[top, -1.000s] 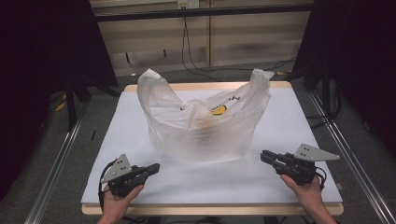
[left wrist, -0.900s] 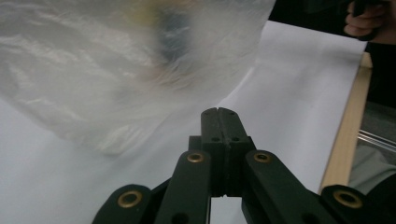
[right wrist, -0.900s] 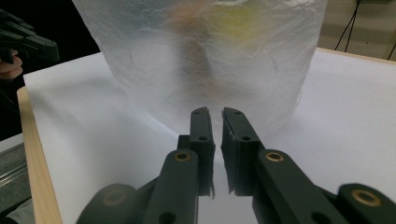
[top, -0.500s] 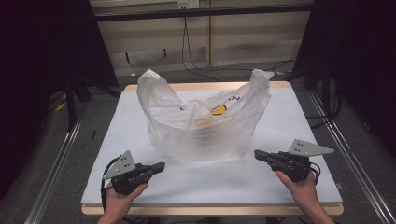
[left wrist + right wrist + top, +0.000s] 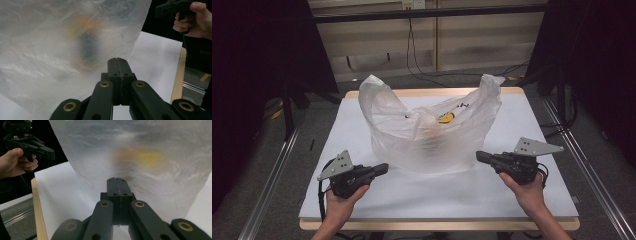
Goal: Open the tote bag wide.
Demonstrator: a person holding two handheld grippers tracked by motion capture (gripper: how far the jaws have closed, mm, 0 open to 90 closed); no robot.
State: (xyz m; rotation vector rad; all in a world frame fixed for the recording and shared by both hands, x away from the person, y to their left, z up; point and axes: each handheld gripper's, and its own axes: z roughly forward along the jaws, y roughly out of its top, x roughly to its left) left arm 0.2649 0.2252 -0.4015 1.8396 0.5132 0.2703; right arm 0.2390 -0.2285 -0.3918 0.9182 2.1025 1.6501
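Observation:
A translucent white plastic bag stands in the middle of the white table, its two handles sticking up at either side. Blurred orange and yellow shapes show through its wall. My left gripper is shut, empty, and points at the bag's lower left side from a short gap. My right gripper is shut too, empty, with its tip close to the bag's lower right side. A hand holds each one near the front edge.
The table's wooden rim runs along the front. Metal rails flank the table on both sides. Cables hang at the back wall. Bare white surface lies in front of the bag between the two grippers.
Both grippers have moved inward toward the bag's lower sides; the right one has come closer to it. The bag has not moved.

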